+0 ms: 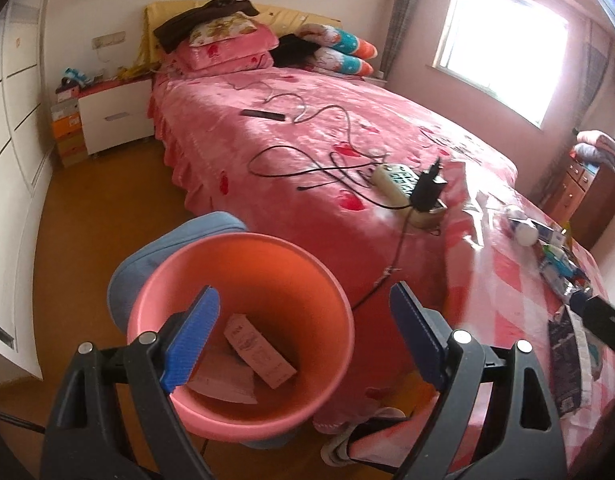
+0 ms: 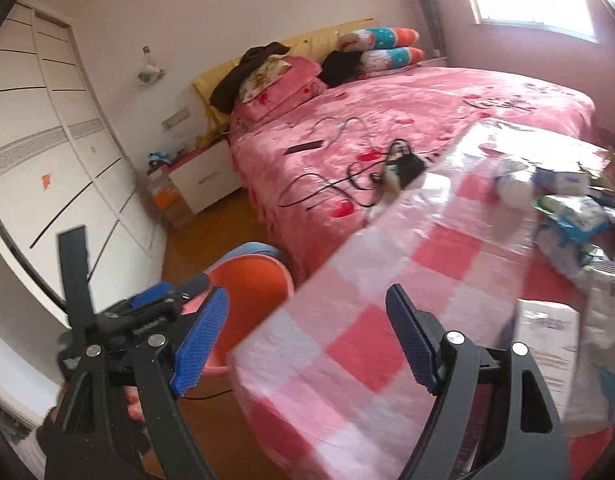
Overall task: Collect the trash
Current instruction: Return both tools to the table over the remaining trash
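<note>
Left tongs (image 1: 303, 332) spread and empty over the pink bin (image 1: 243, 320), cartons (image 1: 259, 354) already inside, likely for dropping; right tongs (image 2: 307, 332) spread above the checkered worktop (image 2: 387, 280), facing piled wrappers (image 2: 575, 216).

A bed (image 1: 307, 128) under a pink cover carries stacked pillows (image 1: 227, 46) at its head, a black remote (image 1: 263, 114) mid-cover and a power strip (image 1: 391, 182) near its foot; a white nightstand (image 1: 115, 114) stands beside its head.
</note>
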`<state>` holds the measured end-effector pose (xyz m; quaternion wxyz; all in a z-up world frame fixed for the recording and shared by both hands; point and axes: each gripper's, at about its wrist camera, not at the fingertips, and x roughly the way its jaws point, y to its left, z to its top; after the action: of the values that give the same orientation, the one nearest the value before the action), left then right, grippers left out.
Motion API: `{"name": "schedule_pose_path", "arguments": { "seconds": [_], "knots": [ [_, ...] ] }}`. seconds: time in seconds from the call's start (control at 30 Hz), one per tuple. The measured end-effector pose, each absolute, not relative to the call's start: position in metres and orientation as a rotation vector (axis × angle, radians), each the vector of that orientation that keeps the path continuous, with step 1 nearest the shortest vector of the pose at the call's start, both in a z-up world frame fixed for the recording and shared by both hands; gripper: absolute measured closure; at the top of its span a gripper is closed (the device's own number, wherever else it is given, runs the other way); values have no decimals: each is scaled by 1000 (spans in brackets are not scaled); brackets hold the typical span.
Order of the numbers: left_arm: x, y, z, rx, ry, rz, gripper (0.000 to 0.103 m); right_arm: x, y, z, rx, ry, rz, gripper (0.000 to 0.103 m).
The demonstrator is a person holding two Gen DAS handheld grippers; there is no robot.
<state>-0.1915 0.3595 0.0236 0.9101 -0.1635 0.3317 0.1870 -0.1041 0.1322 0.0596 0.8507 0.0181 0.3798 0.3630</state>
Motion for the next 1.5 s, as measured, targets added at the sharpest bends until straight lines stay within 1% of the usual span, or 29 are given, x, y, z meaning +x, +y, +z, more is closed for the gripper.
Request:
{"name": "schedule_pose_path", "arguments": {
  "seconds": [0.1,0.5,1.13,1.37,1.5],
  "knots": [
    [-187,344,33,-336,683,351,15,-102,115,60,53,793,734,13],
    [-158,262,61,-242,695,192,16,-84,43,68,129,756,607,13],
    [-114,139,69,-92,751,-43,16,-44,-77,66,290,737,405,13],
    [-78,107,73,-74,809,-136,16,-19,-123,57,370,767,340,13],
    [-49,90,78,-23,811,-170,16,-2,-141,50,401,788,313,14]
  ]
}}
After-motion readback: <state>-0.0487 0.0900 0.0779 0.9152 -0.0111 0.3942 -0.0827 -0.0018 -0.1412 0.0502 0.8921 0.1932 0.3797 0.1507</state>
